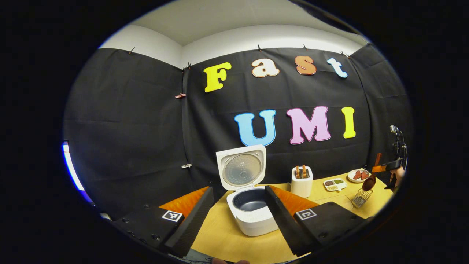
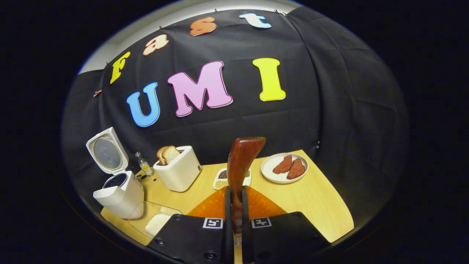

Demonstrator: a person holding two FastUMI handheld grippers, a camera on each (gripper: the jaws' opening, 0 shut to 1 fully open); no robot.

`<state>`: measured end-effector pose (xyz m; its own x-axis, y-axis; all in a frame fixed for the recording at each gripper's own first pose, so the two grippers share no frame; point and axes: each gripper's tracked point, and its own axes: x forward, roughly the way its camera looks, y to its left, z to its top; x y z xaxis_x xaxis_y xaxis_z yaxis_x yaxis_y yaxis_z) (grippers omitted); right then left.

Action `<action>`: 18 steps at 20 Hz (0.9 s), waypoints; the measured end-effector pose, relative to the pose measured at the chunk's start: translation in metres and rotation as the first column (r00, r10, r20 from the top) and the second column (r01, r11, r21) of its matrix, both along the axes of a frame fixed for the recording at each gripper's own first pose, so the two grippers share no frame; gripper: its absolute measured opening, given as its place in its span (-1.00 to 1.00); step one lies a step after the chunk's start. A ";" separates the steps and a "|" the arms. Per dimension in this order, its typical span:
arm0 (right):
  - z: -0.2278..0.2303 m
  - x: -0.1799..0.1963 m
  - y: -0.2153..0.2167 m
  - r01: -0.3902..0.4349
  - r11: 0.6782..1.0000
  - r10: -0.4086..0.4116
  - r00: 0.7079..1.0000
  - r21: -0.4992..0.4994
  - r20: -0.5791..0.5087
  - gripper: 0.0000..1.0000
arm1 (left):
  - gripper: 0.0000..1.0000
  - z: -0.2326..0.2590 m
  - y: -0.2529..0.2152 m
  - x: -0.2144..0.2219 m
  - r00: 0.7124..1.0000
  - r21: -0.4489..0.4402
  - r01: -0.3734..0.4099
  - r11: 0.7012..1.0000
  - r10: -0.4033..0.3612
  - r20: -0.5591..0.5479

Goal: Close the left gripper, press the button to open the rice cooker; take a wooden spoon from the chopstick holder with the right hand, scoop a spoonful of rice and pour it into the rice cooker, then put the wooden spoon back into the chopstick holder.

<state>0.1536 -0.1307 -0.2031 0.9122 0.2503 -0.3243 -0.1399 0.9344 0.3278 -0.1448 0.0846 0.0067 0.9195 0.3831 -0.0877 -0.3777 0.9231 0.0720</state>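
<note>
A pale wooden table (image 2: 307,198) stands before black cloth. The right gripper (image 2: 237,220) has its fingers pressed together on the handle of the wooden spoon (image 2: 240,165), which rises upright, raised above the table. The left gripper (image 1: 238,216) has its fingers spread wide with nothing between them, pointing at the rice cooker (image 1: 249,205), whose lid stands open. Just right of the rice cooker sits a white toaster (image 1: 302,181); beyond that lie a divided dish (image 1: 334,184) and a plate of red pieces (image 2: 285,167).

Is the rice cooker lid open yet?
Open. The rice cooker has its lid standing upright at the back, and its dark inner pot is exposed.
</note>
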 end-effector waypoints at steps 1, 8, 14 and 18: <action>0.018 -0.003 0.009 -0.006 1.000 0.005 1.000 0.003 0.028 -0.74 | 0.93 0.001 0.003 0.001 1.000 -0.008 0.008 1.000 -0.008 0.006; 0.077 -0.038 0.110 -0.100 0.993 0.092 0.988 0.059 0.127 -0.75 | 0.92 -0.009 0.029 0.005 0.997 -0.029 0.075 0.997 -0.074 0.024; 0.025 -0.058 0.178 -0.130 0.991 0.130 0.991 -0.041 0.016 -0.74 | 0.92 -0.011 0.051 0.005 0.993 -0.020 0.114 0.993 -0.113 0.031; -0.016 -0.063 0.207 -0.157 0.972 0.152 0.987 -0.172 -0.044 -0.74 | 0.93 -0.020 0.062 0.006 0.990 -0.058 0.136 0.989 -0.135 0.029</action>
<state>0.0907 0.0760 -0.2195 0.8561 0.3243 -0.4025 -0.2793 0.9454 0.1677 -0.1389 0.1470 -0.0132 0.9647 0.2496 -0.0835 -0.2499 0.9683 0.0073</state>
